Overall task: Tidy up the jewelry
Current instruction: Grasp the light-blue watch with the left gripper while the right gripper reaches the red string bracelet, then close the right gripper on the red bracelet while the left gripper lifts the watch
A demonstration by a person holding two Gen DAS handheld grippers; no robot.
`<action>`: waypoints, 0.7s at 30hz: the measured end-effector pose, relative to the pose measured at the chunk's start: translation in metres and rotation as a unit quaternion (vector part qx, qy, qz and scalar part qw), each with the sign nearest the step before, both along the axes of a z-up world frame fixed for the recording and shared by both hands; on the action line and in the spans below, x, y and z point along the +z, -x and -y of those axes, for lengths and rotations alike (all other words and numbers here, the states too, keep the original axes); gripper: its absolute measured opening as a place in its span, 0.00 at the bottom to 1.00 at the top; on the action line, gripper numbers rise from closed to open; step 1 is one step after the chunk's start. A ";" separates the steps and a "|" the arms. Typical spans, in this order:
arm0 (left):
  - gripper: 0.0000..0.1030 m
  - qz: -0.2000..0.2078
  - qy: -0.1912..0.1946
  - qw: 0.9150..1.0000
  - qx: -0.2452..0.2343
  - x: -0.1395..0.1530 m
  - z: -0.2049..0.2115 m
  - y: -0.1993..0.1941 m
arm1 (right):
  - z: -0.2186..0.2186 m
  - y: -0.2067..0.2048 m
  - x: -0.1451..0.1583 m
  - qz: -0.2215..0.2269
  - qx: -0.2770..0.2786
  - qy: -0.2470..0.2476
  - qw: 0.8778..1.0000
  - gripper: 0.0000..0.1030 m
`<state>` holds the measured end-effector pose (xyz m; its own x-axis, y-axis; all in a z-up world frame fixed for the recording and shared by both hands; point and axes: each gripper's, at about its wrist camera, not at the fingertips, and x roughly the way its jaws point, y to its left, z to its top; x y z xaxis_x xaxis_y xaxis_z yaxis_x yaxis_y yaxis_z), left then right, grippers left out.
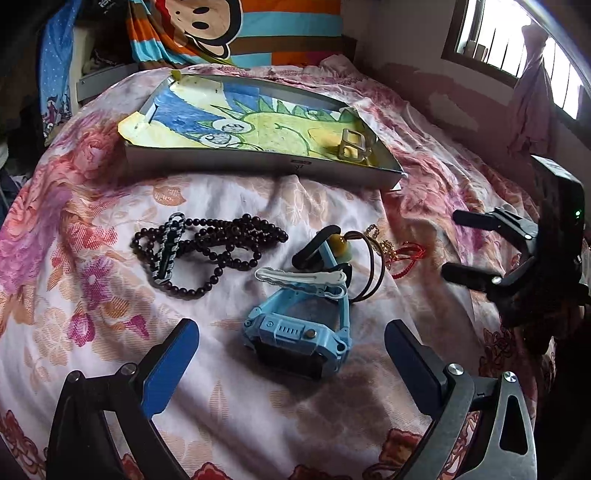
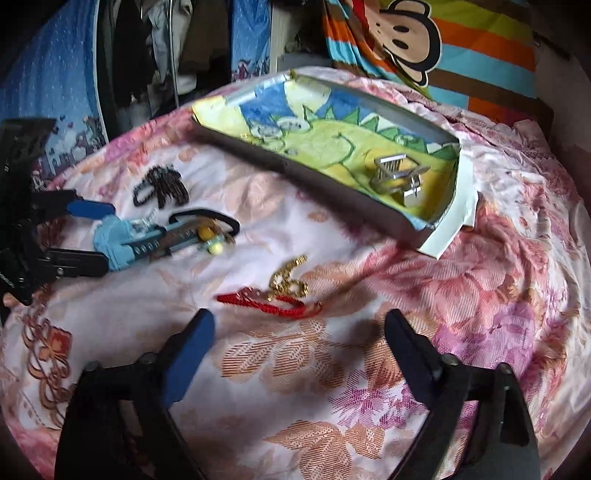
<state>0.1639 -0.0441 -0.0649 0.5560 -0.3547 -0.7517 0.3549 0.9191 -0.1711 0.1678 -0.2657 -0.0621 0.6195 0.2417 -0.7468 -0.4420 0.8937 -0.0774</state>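
Note:
A light blue watch (image 1: pixel 299 332) lies on the floral bedspread, with my open left gripper (image 1: pixel 291 354) straddling its case. A white hair clip (image 1: pixel 301 280) rests on its strap. Dark bead strings (image 1: pixel 210 251) and a silver chain bracelet (image 1: pixel 170 251) lie to the left. A yellow-bead cord (image 1: pixel 341 243) lies behind the watch. A gold chain (image 2: pixel 288 280) and a red cord (image 2: pixel 269 301) lie just ahead of my open right gripper (image 2: pixel 299 343). A shallow box (image 1: pixel 258 162) lined with a dinosaur drawing holds a silver metal piece (image 2: pixel 397 173).
The bedspread (image 2: pixel 369 387) is soft and wrinkled. A striped monkey pillow (image 1: pixel 229 29) lies behind the box. A window (image 1: pixel 517 44) is at the far right. Hanging clothes (image 2: pixel 147 55) stand beyond the bed's left edge.

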 end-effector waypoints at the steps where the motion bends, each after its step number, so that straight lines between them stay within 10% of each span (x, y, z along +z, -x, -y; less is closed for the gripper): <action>1: 0.96 0.000 -0.003 1.000 0.000 0.000 0.001 0.000 | 0.000 -0.001 -0.001 -0.003 -0.003 0.004 1.000 0.74; 21: 0.55 -0.016 -0.003 1.000 -0.005 -0.006 0.003 -0.006 | -0.030 0.003 -0.009 0.029 0.041 0.076 0.996 0.05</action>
<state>0.1697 -0.0468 -0.0708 0.5278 -0.3565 -0.7709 0.3592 0.9162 -0.1778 0.1651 -0.2354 -0.0712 0.6458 0.1813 -0.7416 -0.5043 0.8306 -0.2361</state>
